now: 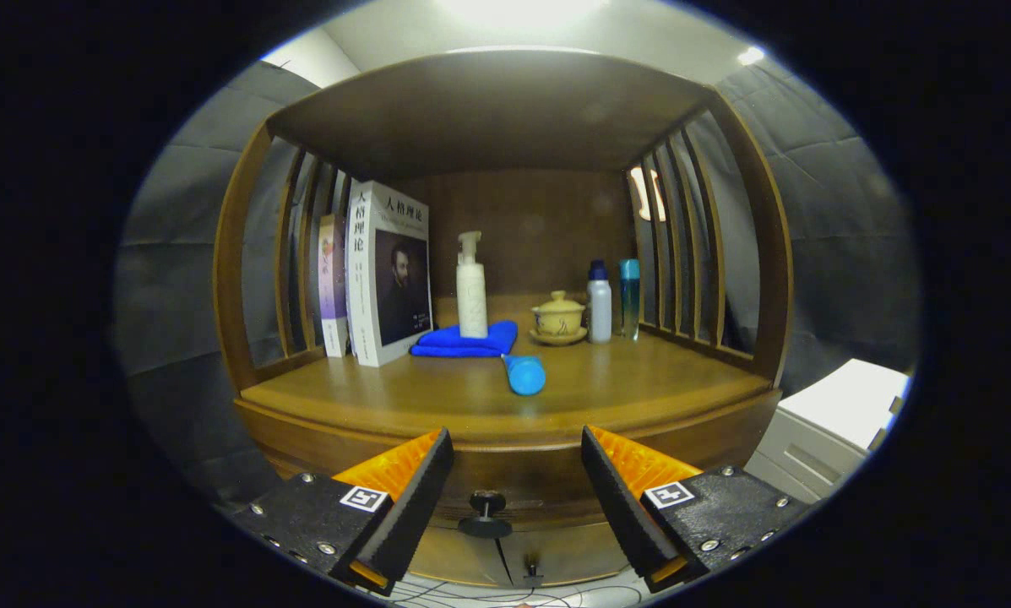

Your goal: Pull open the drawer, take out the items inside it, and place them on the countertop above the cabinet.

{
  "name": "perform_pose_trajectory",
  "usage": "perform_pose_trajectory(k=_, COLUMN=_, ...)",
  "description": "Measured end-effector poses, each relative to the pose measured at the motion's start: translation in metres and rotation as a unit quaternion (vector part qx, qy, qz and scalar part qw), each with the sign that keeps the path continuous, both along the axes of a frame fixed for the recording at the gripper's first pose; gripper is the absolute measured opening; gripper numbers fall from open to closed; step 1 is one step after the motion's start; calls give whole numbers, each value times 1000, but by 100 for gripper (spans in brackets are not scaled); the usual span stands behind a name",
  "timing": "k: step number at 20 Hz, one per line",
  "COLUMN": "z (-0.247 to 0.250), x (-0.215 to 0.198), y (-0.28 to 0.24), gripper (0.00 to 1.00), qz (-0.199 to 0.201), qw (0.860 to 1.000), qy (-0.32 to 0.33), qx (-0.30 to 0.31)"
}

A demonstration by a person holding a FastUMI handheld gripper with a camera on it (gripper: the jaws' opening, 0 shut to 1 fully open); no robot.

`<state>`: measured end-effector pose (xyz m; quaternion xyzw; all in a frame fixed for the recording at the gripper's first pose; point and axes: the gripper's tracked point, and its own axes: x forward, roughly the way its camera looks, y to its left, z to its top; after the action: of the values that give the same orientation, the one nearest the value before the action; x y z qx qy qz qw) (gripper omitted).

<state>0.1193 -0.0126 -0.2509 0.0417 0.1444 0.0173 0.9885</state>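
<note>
Your gripper [515, 473] is spread wide and holds nothing; its two fingers frame the drawer knob [486, 512], which sits in the gap between them, just ahead and a little low. That knob is the landmark for everything else. It stands out from the drawer front [513, 480] on a short stem pointing back at you, so I judge the coming move to be a straight push forward with a slight dip, then a close on the knob and a pull along that same line. The drawer looks shut, so whatever is inside is hidden. Right above the knob runs the countertop [437, 397], where the items must end up. A blue tube [524, 373] lies near its front edge, above the knob; behind it are a blue cloth [464, 340] with a pump bottle [471, 287] on it, books [378, 274] to the left, and a lidded cup [558, 318] to the right.
</note>
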Motion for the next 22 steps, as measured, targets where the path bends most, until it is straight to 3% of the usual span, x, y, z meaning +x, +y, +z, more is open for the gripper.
perform_pose_trajectory(k=6, z=106, x=7, y=-31, gripper=95, qz=5, qw=998, qy=-58, qx=-12)
perform_pose_trajectory(k=11, z=166, x=15, y=-58, gripper=95, qz=-3, qw=997, qy=-75, qx=-3)
perform_pose_trajectory(k=14, z=196, x=3, y=-77, gripper=95, qz=-16, qw=996, qy=-93, qx=-12)
perform_pose_trajectory(k=22, z=232, x=-60, y=-79, gripper=95, qz=9, qw=992, qy=-122, qx=-29)
